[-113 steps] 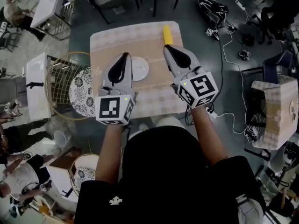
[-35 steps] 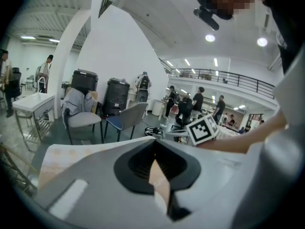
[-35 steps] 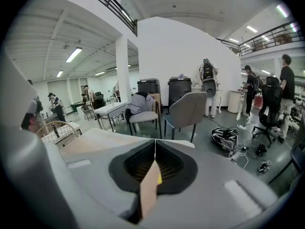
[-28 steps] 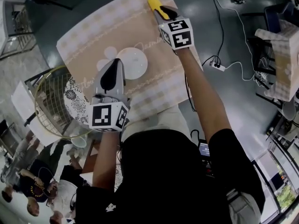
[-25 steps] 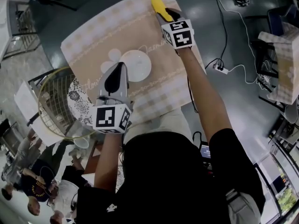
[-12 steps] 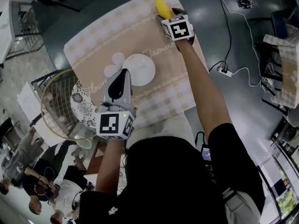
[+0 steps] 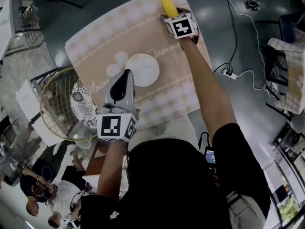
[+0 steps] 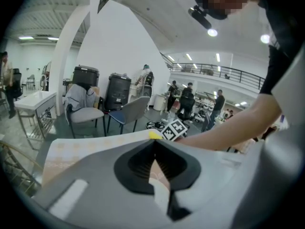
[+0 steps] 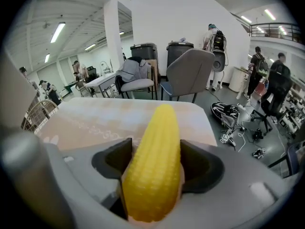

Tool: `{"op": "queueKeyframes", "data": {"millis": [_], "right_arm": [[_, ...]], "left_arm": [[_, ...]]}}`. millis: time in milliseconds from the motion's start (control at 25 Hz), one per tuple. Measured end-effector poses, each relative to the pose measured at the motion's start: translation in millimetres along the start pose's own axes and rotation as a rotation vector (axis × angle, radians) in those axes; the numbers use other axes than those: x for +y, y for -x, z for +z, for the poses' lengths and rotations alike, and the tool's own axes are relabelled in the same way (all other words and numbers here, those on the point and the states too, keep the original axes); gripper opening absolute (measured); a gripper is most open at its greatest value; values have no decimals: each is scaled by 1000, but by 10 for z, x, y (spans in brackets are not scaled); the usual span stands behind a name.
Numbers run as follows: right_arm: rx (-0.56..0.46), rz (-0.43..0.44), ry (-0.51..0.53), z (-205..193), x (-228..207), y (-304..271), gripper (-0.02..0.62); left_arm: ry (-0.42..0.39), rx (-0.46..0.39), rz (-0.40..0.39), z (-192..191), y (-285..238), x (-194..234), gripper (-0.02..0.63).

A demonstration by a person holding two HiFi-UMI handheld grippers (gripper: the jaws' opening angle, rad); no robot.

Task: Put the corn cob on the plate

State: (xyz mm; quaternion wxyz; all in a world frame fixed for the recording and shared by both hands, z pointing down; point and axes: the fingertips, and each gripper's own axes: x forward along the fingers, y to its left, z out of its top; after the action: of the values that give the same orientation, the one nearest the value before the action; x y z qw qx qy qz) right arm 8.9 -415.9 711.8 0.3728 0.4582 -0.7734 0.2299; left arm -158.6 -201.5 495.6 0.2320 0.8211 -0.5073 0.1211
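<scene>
A yellow corn cob (image 7: pixel 168 5) lies at the far right corner of the table (image 7: pixel 102 37). My right gripper (image 7: pixel 172 15) is reached out over its near end. In the right gripper view the cob (image 9: pixel 155 161) lies lengthwise between the spread jaws of that gripper (image 9: pixel 155 149) and fills the gap; I see no squeeze on it. A white plate (image 7: pixel 141 69) sits mid-table with nothing on it. My left gripper (image 7: pixel 127 75) hovers at the plate's near left edge, and in its own view it (image 8: pixel 153 143) is shut and holds nothing.
A round wire basket (image 7: pixel 53 97) with a patterned dish (image 7: pixel 82 101) stands on the floor left of the table. A power strip and cables (image 7: pixel 229 71) lie on the floor to the right. People stand at the lower left. The cob lies close to the table's far edge.
The right gripper has come down from just above the cob's near end, and its jaws have spread around the cob. The left gripper has stayed by the plate.
</scene>
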Motion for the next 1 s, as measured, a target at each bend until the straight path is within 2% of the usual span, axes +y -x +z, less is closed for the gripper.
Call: {"op": "queueKeyframes", "data": {"millis": [200,520,1000], "right_arm": [[18,-3,-34,-44,-42,7,272],[-16,-8,-63,-13,-40,68,264],[-48,44,-49,41,196,235,259]], "left_arm": [[-5,-1,-3,-2,11,9,8],[-15,-7,-2,23,31,40,8],[-18,-22,3,59,106,-13,8]]}}
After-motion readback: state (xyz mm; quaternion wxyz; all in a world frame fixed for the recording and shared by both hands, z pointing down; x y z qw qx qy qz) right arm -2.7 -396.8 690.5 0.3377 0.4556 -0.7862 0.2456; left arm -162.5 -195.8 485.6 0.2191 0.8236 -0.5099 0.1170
